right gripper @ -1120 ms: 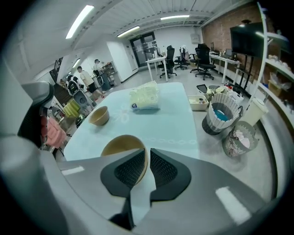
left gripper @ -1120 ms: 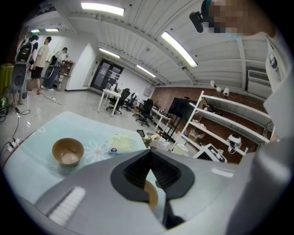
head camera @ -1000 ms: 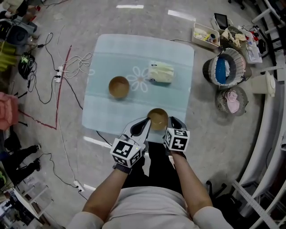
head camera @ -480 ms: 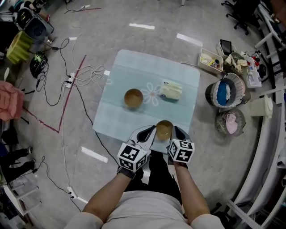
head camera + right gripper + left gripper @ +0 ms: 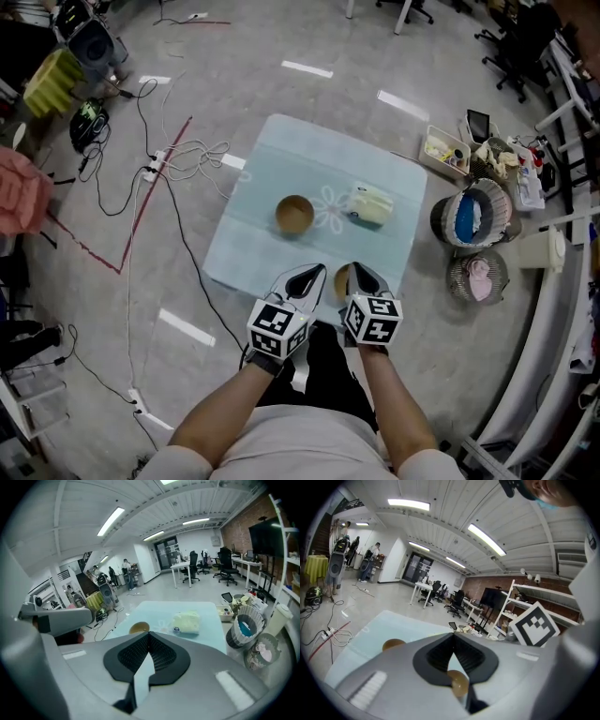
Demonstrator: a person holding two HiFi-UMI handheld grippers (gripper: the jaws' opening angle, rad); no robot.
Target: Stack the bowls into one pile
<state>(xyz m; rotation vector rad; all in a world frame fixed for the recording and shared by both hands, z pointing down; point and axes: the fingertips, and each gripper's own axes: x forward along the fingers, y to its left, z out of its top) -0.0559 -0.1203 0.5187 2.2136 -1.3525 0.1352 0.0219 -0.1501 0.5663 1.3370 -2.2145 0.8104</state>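
— How do the jaws stand?
— The left gripper (image 5: 316, 272) has its tips pressed together, gripping nothing. A small round brown bowl (image 5: 457, 684) shows through the slit behind them. The right gripper (image 5: 149, 635) is closed too, and empty.
— And the bowls?
— That one sits at the near edge of the pale blue square table (image 5: 262, 178), between both grippers and half hidden by the right one. The second round brown bowl (image 5: 294, 214) stands well apart at mid-table, near a pale yellow soft packet (image 5: 371, 204).

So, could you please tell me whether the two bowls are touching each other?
Apart. The head view shows bare table between the far bowl and the near bowl.
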